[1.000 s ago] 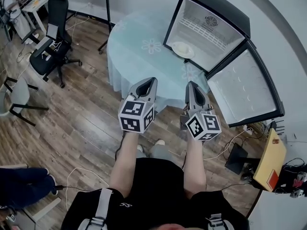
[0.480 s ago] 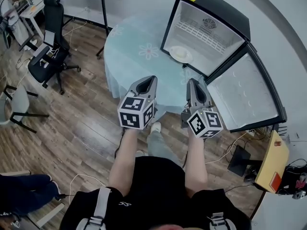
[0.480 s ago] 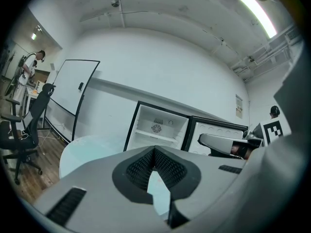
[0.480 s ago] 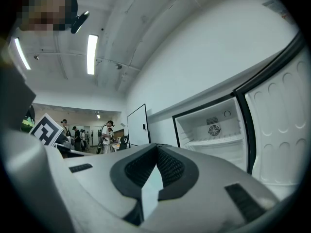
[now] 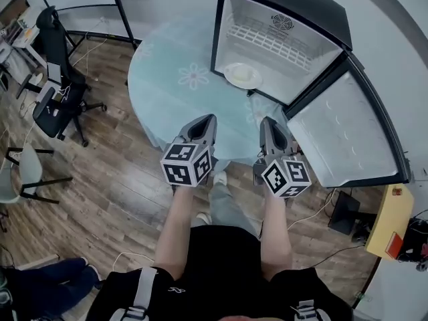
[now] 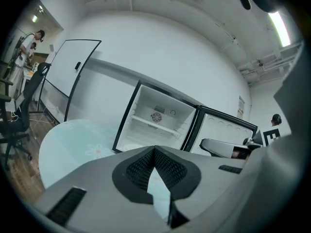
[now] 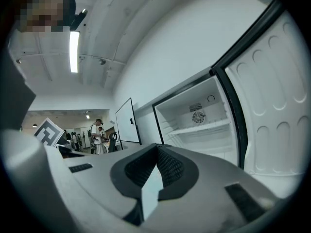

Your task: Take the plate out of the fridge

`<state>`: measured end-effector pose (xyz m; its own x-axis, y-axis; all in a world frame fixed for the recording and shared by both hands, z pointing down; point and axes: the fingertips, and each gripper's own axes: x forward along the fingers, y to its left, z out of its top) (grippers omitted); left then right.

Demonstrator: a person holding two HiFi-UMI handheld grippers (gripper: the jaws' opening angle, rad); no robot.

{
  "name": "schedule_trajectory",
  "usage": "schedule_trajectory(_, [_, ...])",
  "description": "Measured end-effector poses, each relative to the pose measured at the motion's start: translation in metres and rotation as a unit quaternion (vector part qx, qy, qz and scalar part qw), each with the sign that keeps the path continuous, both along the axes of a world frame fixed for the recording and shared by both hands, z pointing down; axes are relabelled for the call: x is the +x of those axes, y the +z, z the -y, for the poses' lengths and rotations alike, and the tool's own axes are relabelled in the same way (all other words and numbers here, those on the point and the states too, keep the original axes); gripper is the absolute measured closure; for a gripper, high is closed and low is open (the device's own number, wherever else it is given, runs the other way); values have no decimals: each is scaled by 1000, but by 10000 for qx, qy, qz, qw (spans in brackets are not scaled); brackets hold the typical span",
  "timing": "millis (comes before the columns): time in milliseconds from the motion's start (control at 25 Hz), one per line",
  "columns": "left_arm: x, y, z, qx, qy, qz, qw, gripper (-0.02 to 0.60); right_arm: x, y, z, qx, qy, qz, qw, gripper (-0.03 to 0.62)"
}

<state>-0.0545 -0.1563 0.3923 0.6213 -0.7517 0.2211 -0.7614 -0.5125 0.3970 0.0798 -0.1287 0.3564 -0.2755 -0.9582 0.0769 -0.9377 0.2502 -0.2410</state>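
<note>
A small black fridge (image 5: 287, 5) stands open on the round table, its door (image 5: 344, 136) swung out to the right. A white plate (image 5: 243, 76) lies on the fridge floor near the front, below a wire shelf (image 5: 267, 42). My left gripper (image 5: 204, 121) and right gripper (image 5: 269, 123) are both shut and empty, held side by side over the table's near edge, well short of the fridge. The left gripper view looks at the open fridge (image 6: 155, 123) from the front left. The right gripper view shows the fridge's inside (image 7: 197, 125) and its door (image 7: 277, 110).
The round table (image 5: 174, 92) has a pale blue flowered cloth. Black office chairs (image 5: 57, 85) stand on the wood floor at the left. Cables and a black box (image 5: 344, 212) lie on the floor at the right. People stand far off in both gripper views.
The person has stepped toward the table, so the fridge and table sit nearer and lower in the head view. Both grippers stayed shut and side by side.
</note>
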Motion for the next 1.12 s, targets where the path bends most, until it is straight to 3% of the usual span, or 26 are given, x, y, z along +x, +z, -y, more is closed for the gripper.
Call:
schedule_trajectory(360, [23, 40, 52, -424, -7, -229, 9988, 578, 23, 43, 48, -472, 82, 191, 9987, 592])
schedule_trajectory(1040, [81, 108, 131, -1099, 144, -323, 9933, 577, 58, 126, 132, -1067, -57, 1116, 9880, 592])
schedule_trajectory(1120, [86, 111, 142, -1212, 152, -391, 9917, 534, 62, 131, 143, -1115, -86, 1217, 9862, 592])
